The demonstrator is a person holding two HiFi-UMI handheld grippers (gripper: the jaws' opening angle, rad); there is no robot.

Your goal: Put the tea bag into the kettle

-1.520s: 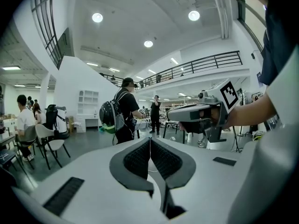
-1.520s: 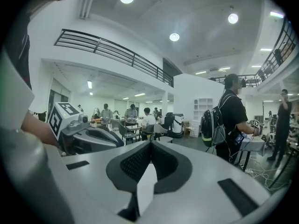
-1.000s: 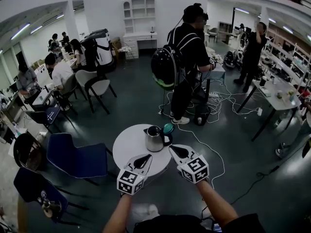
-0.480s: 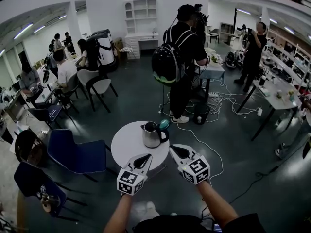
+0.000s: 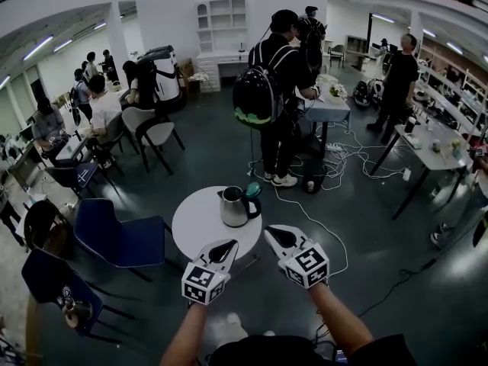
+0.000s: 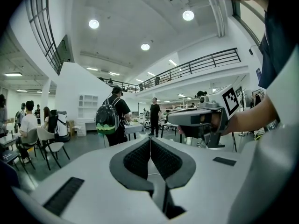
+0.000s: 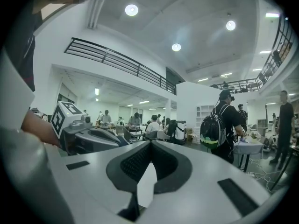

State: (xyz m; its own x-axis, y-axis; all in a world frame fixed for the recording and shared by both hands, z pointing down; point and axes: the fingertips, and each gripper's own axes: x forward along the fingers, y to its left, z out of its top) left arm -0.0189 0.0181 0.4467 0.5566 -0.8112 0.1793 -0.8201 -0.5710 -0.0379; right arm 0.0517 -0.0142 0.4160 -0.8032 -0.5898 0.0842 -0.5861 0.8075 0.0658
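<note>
Head view: both forearms reach forward, one hand-held gripper each.

Left hand-held gripper (image 5: 227, 247): jaws together, pads meeting at the tip, nothing between them. Its tip sits at the near edge of the round white desk (image 5: 197, 226).

Right hand-held gripper (image 5: 273, 235): jaws together at the tip, nothing clamped. It's held just off the desk's near-right edge. The two grippers are side by side, apart from each other, both pointing forward with marker cubes facing up.

Steel kettle (image 5: 232, 207): upright on the far-right part of the desk, black handle to its right, well clear of both grippers. A teal round object (image 5: 253, 191) is just behind the handle, at the desk's far edge; can't tell what it is.

Tea bag: can't make it out in any view.

Left of the desk there's a blue chair (image 5: 122, 242), with another blue chair (image 5: 47, 284) nearer the left edge.

Further out, a person with a black-and-green backpack (image 5: 254, 97) stands with their back to the camera at a small table. White cables (image 5: 347, 158) are strewn on the floor to the right, and a long white desk (image 5: 435, 149) is at far right. Several people are seated at the far left. A white shelf unit (image 5: 219, 14) stands against the back wall.
</note>
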